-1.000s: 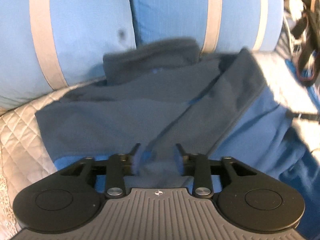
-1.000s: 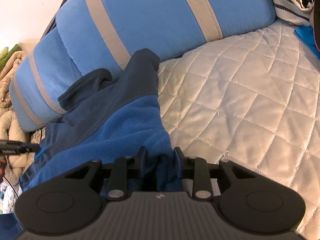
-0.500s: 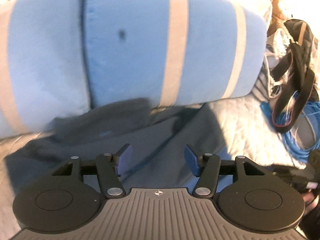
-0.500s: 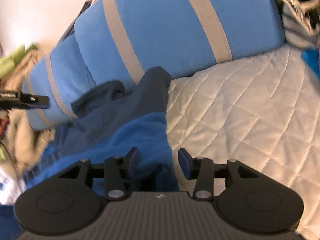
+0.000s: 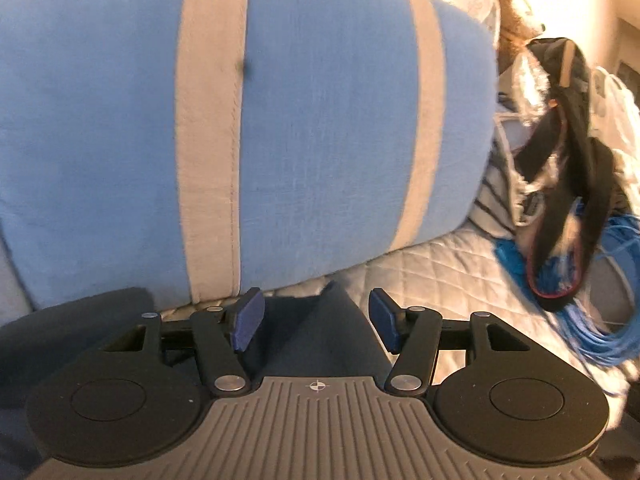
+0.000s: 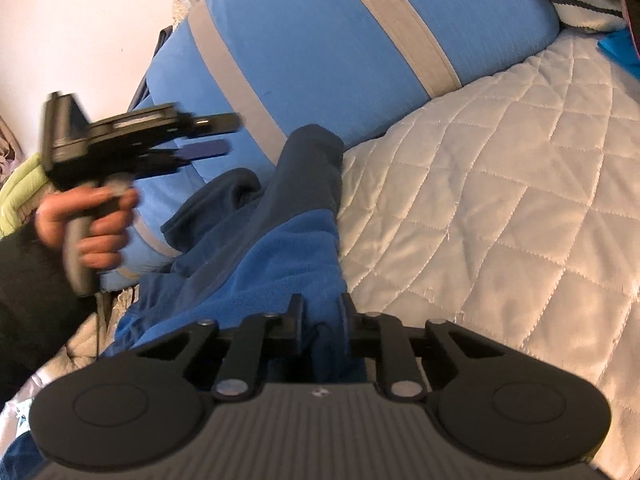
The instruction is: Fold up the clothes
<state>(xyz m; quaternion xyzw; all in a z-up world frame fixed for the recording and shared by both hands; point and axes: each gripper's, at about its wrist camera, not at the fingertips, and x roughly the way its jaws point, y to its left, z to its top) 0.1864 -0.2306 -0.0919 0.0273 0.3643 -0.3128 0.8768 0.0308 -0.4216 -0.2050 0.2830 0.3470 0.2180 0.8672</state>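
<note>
A two-tone fleece top [image 6: 288, 248], navy above and royal blue below, lies crumpled on the quilted bed against the pillows. My right gripper [image 6: 322, 320] is shut on its blue edge, and the fabric runs up between the fingers. My left gripper [image 5: 316, 320] is open with nothing between its blue pads [image 5: 248, 318]. It hovers over the navy part of the fleece top [image 5: 320, 344] and faces a pillow. In the right wrist view a hand [image 6: 92, 224] holds the left gripper [image 6: 216, 136] in the air above the garment's left side.
Two big blue pillows with grey stripes [image 5: 304, 128] [image 6: 360, 40] line the back of the white quilted bedspread [image 6: 500, 200]. A black bag strap [image 5: 560, 200] and coiled blue cable [image 5: 608, 328] lie to the right. A green blanket [image 6: 20, 196] sits at far left.
My left gripper let go of the fleece, opened, and rose while swinging right toward the pillow. My right gripper opened half a second ago and has closed again on the blue edge.
</note>
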